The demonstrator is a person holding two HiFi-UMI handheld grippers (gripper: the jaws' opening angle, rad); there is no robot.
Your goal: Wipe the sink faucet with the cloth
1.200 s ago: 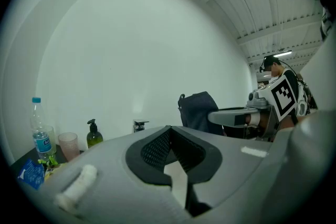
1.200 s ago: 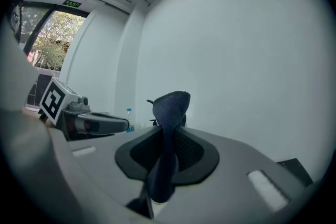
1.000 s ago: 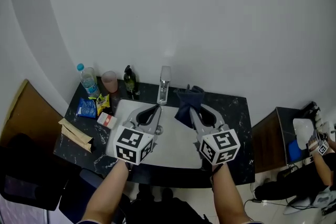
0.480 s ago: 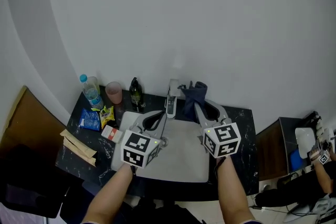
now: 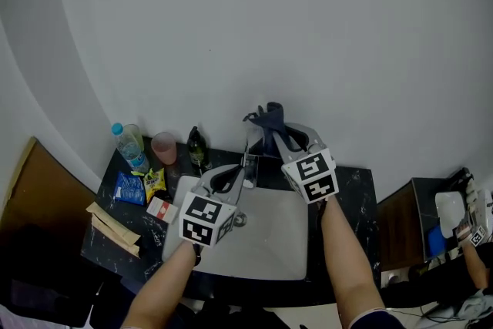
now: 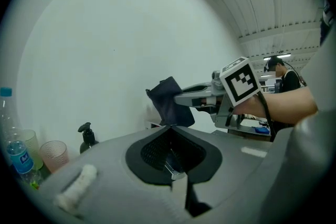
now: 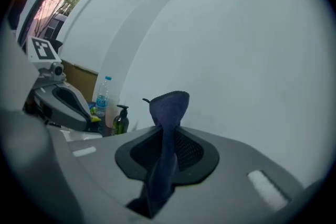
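At the far left of the black worktop (image 5: 353, 189) the clutter sits clear of the basin. A water bottle (image 5: 128, 144), a pink cup (image 5: 162, 146) and a dark pump bottle (image 5: 196, 149) stand along the wall. Snack packets (image 5: 137, 185) and a small red-and-white box (image 5: 159, 208) lie in front of them, so none of it is in the way of the wiping. Next comes the pale sink (image 5: 269, 239), set into the middle of the worktop. Over its back left corner hovers the left gripper (image 5: 242, 168), its jaws pressed together on nothing that I can make out. It points nearly level toward the wall, just beside the faucet (image 5: 249, 152), and I judge that it waits there as a spare hand rather than doing work. The faucet rises upright at the sink's back edge, between the two grippers. Above it and to the right, the right gripper (image 5: 274, 129) is clamped on the dark blue cloth (image 5: 265, 116). The cloth runs down through the jaws and a folded tuft stands out beyond the tips — a soft pad to lead with. That tuft is near the faucet's top, but I cannot tell whether it touches the metal. The wiping seems about to begin; the next move would call for pressing the tuft onto the faucet and rubbing along it.
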